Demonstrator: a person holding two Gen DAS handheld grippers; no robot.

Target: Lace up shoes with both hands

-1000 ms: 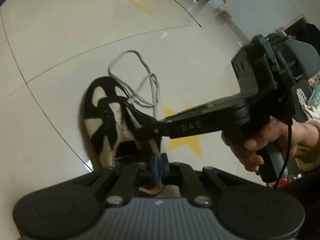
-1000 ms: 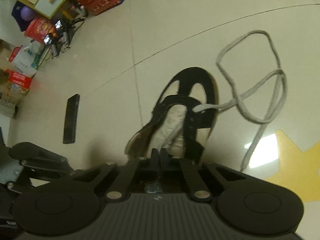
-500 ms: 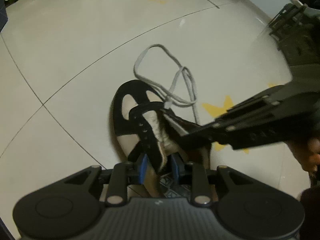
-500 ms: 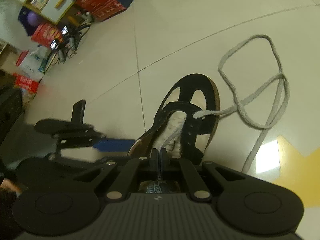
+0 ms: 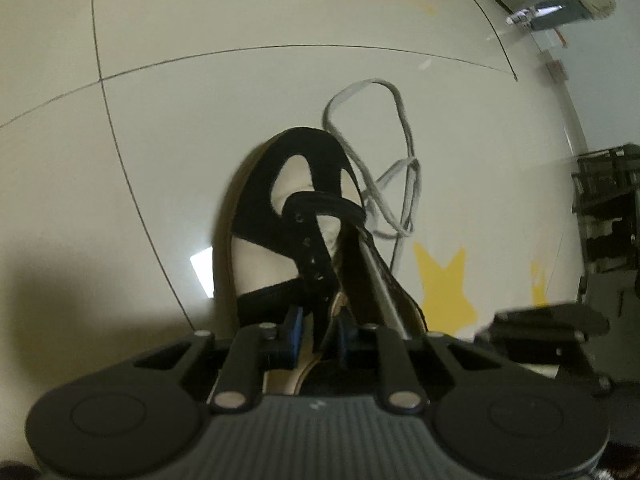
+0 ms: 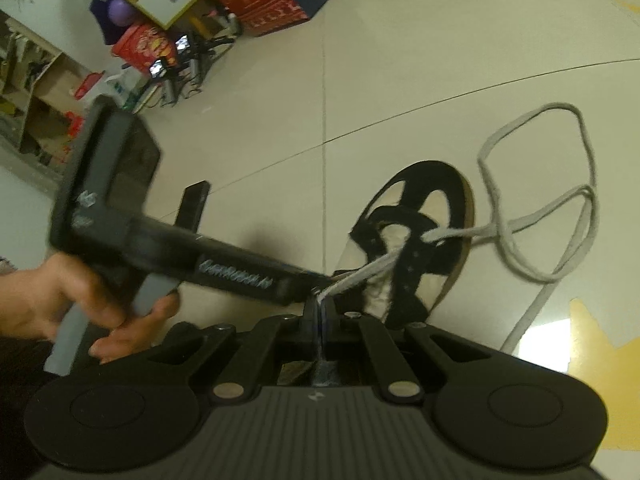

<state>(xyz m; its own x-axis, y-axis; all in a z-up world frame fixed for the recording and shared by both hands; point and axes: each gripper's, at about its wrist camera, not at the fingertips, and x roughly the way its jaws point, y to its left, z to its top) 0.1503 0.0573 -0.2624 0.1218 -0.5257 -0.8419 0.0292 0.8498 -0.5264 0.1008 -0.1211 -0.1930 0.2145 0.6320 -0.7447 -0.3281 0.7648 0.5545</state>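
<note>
A black and cream shoe (image 5: pixel 260 208) (image 6: pixel 440 184) lies on the floor, toe pointing away. Its grey lace (image 5: pixel 408 184) (image 6: pixel 584 200) loops loosely on the floor to the right of the toe. One strand (image 6: pixel 368 272) runs taut from a front eyelet back to my right gripper (image 6: pixel 320 312), which is shut on it above the shoe's opening. My left gripper (image 5: pixel 320 330) (image 6: pixel 316 280) straddles the shoe's left eyelet flap (image 5: pixel 316 264). Its jaws are closing, and a gap still shows beside the blue pads (image 5: pixel 296 328).
Yellow star stickers (image 5: pixel 444 284) mark the tiles right of the shoe. A flat black object (image 6: pixel 194 208) lies on the floor to the left. Boxes and shelves (image 6: pixel 260 4) crowd the far left, and a dark rack (image 5: pixel 608 208) stands at the right. A hand (image 6: pixel 80 304) holds the left gripper.
My left gripper came down from above the heel, opened and took the eyelet flap between its jaws, rolling as it went. The right gripper stayed shut on the lace.
</note>
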